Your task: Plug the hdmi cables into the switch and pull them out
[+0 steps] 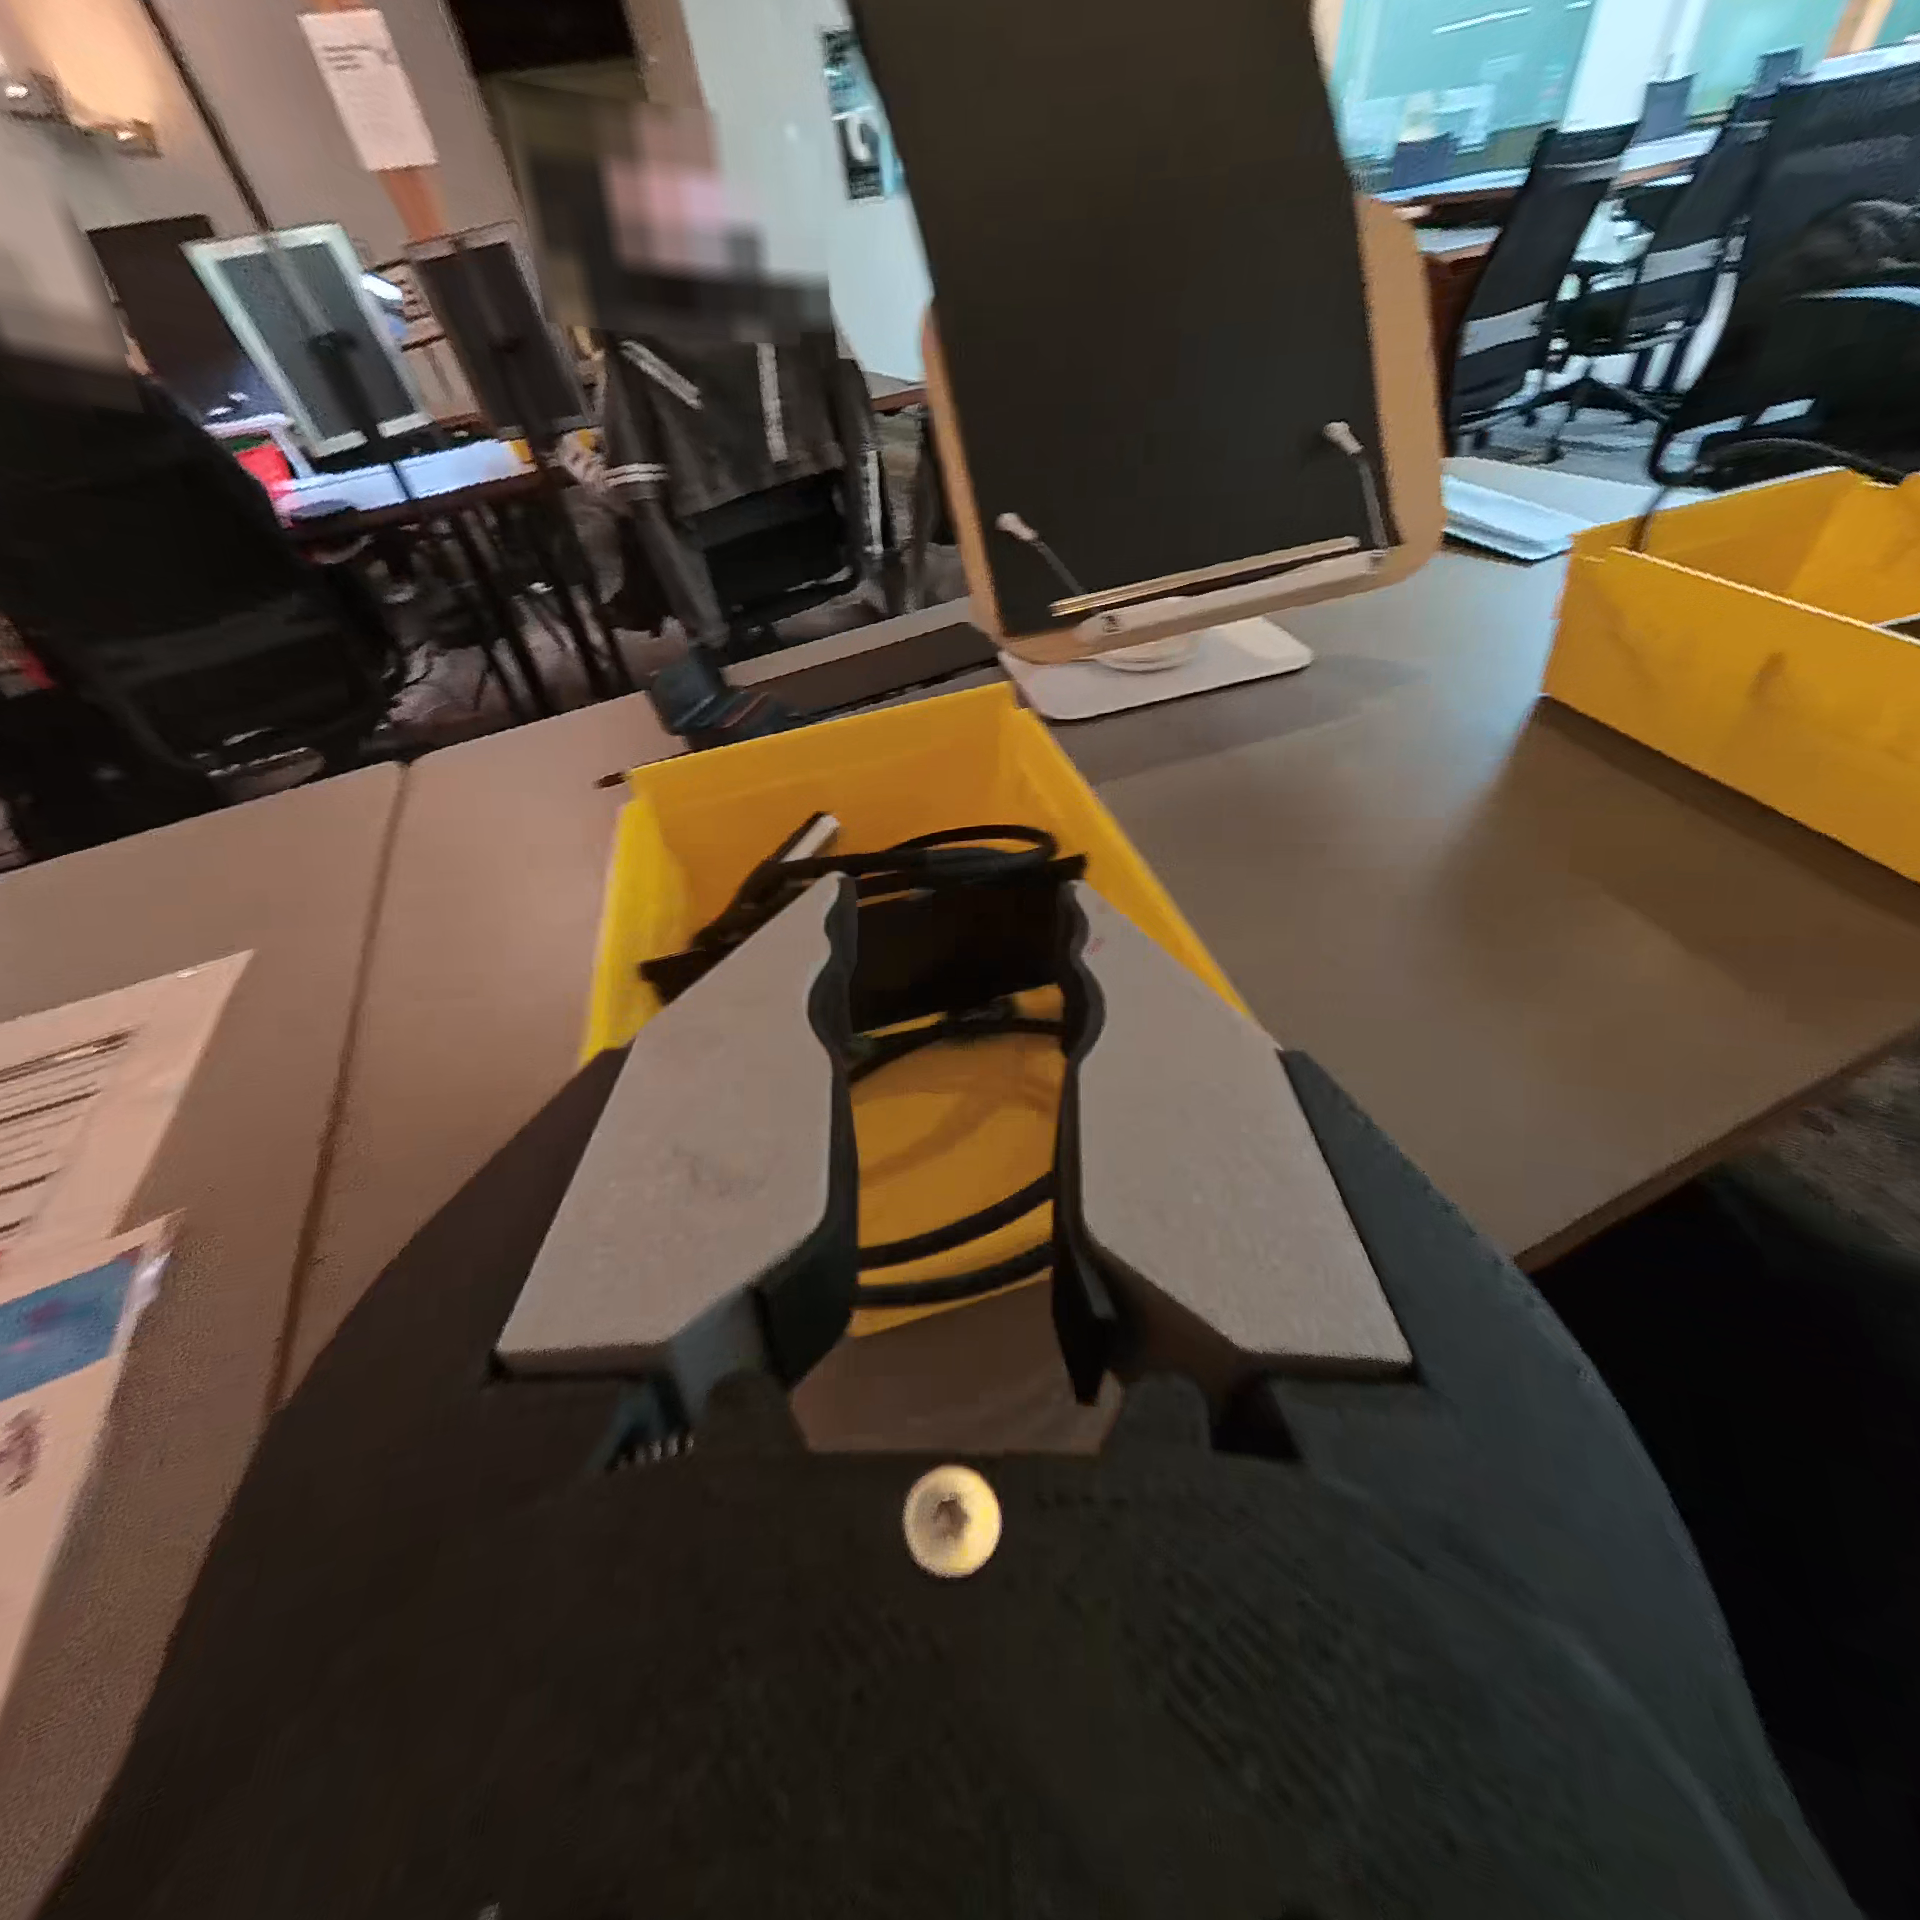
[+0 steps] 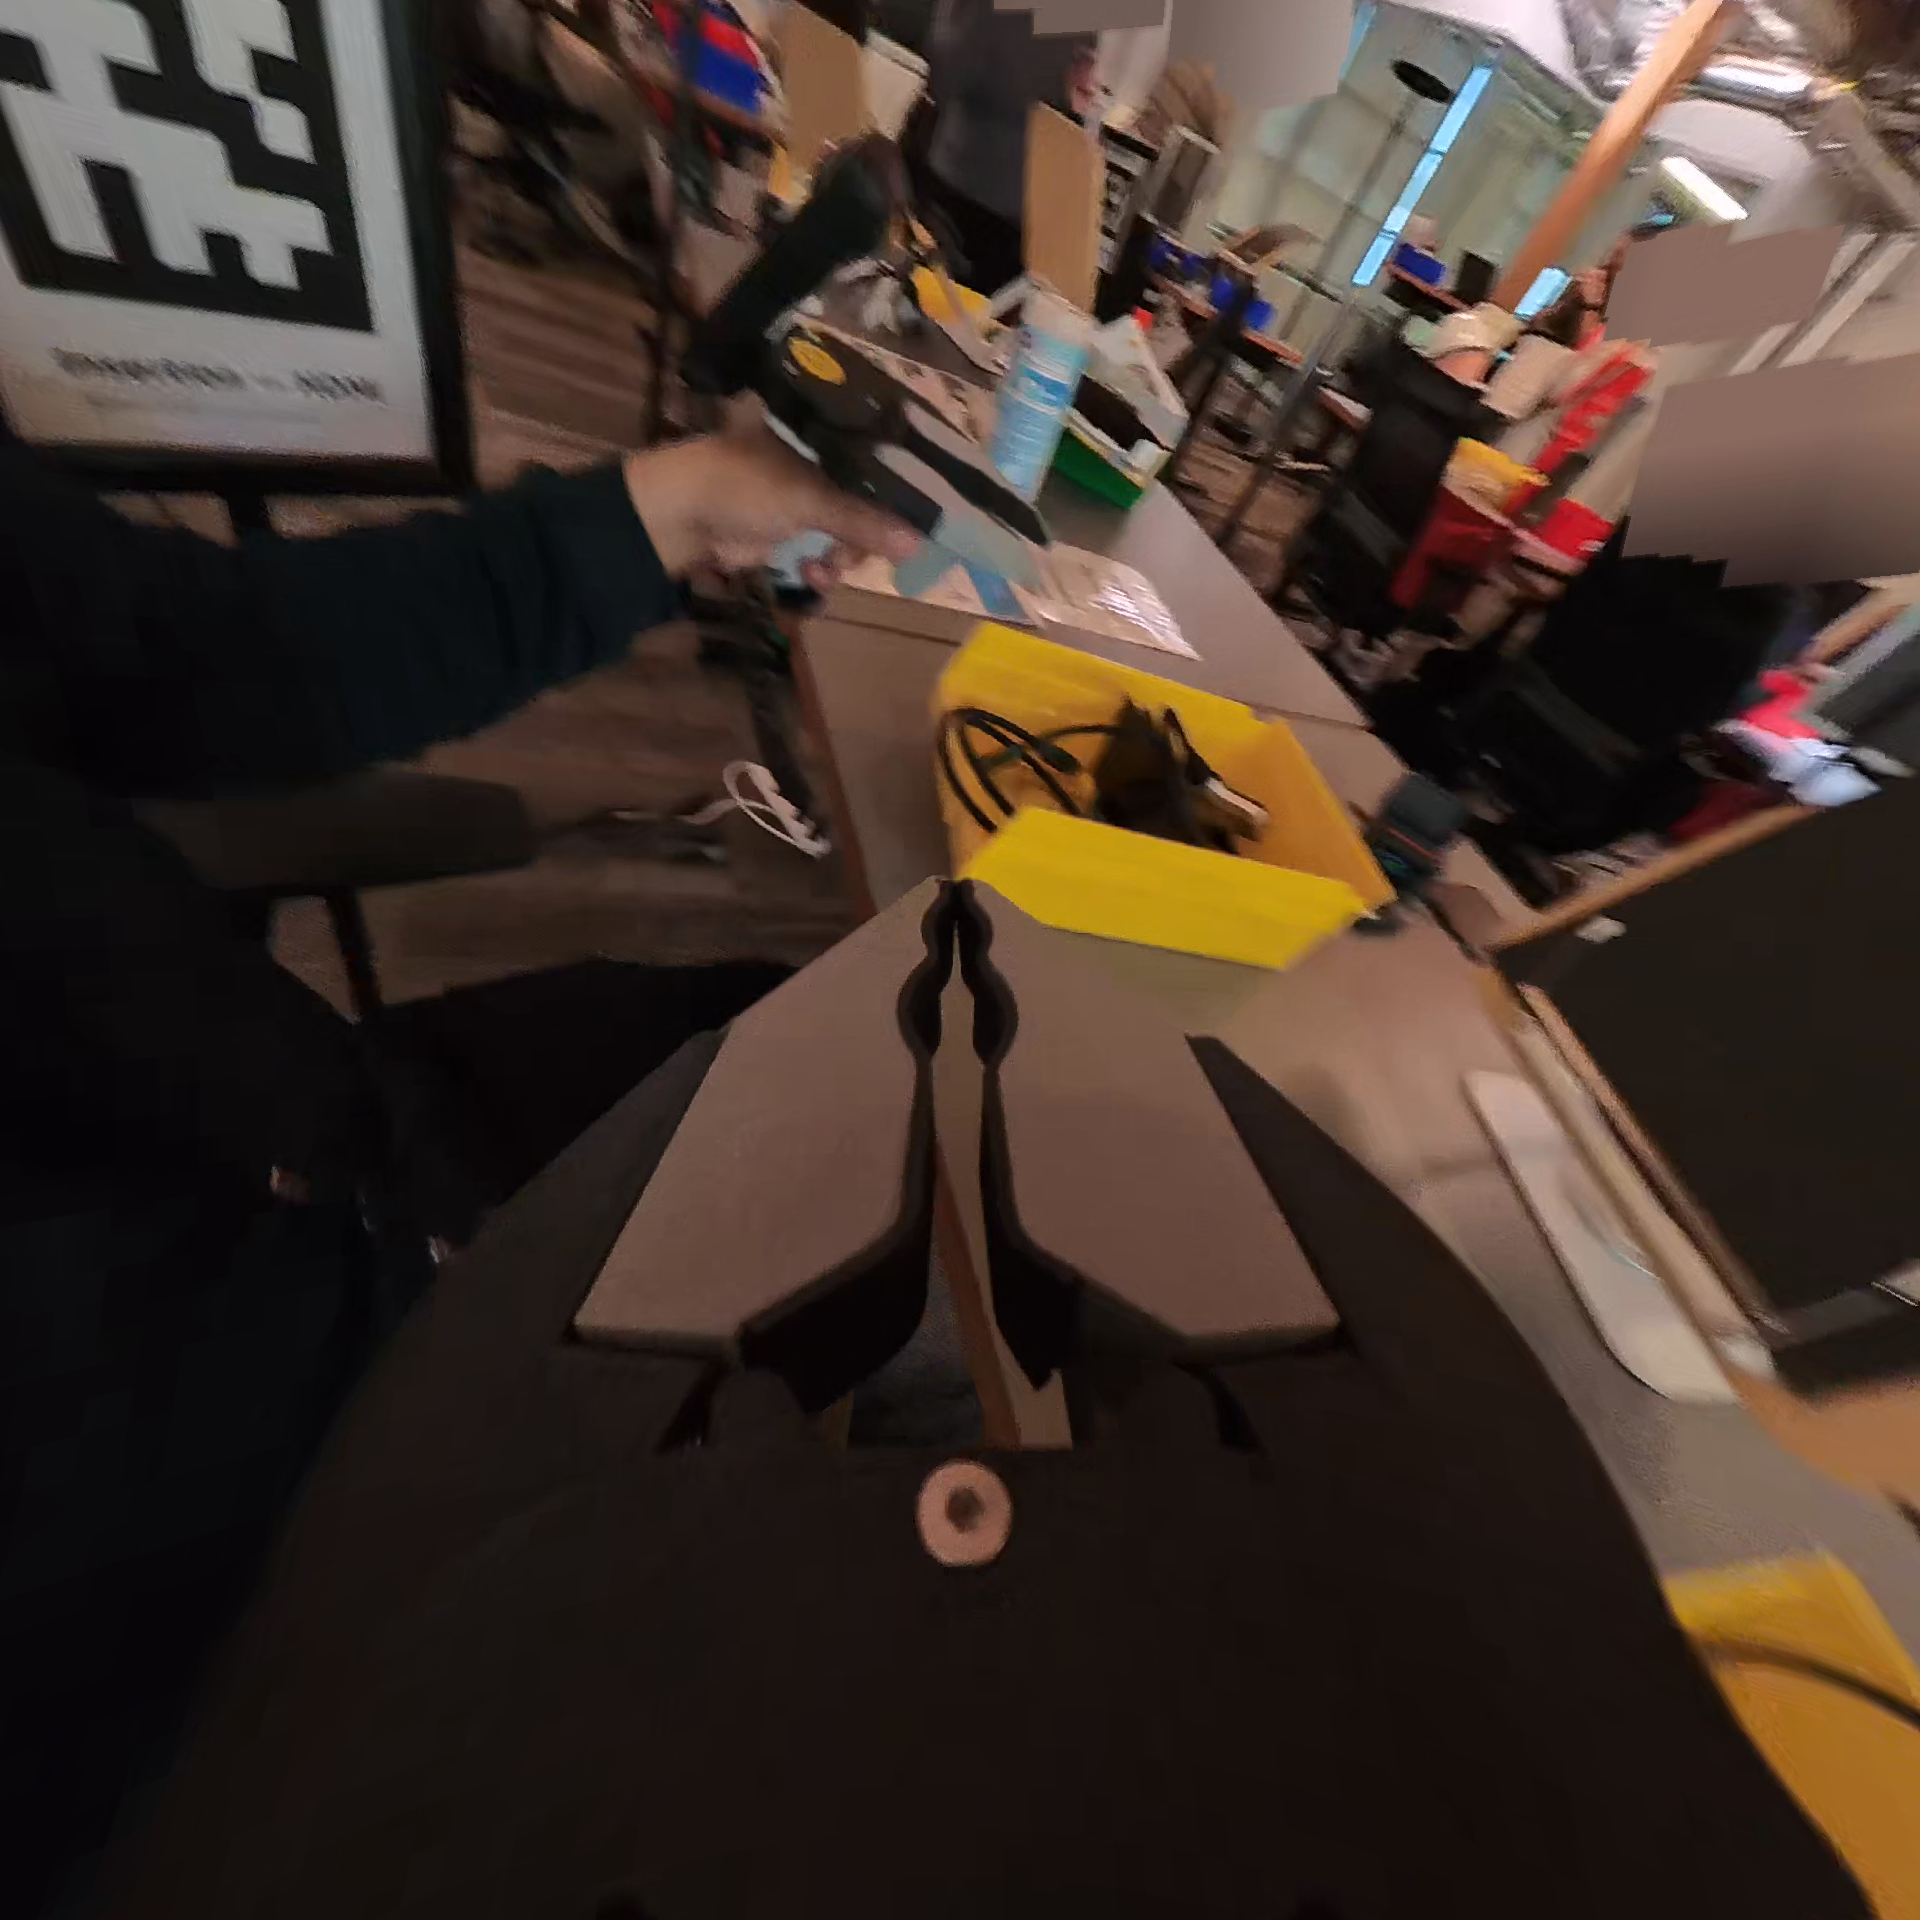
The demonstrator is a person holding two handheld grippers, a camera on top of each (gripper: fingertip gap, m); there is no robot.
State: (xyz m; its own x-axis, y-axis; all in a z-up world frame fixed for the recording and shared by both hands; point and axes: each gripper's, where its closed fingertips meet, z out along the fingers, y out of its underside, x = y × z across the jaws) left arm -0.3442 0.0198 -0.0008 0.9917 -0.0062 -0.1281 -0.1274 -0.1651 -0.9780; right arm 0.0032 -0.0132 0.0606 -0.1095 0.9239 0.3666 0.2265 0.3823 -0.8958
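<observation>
A yellow bin (image 1: 821, 774) on the brown table holds coiled black HDMI cables (image 1: 966, 840), one with a silver plug (image 1: 816, 831), and a black box, the switch (image 1: 951, 961). My left gripper (image 1: 961, 914) is open and empty, hovering short of the bin and pointing into it. The right wrist view shows the same bin (image 2: 1153, 894) with the cables (image 2: 997, 758) from the other side. My right gripper (image 2: 957, 894) is shut and empty, just short of the bin's near wall. A hand holds the left gripper (image 2: 977, 509) above the table beyond the bin.
A black board on a white stand (image 1: 1143, 364) rises behind the bin. A second yellow bin (image 1: 1714, 665) sits at the right. Papers (image 1: 94, 1122) lie at the left. The table's front edge (image 1: 1662, 1174) is at the right. Chairs and desks fill the background. Tip to tip, the grippers are about 35 centimeters apart.
</observation>
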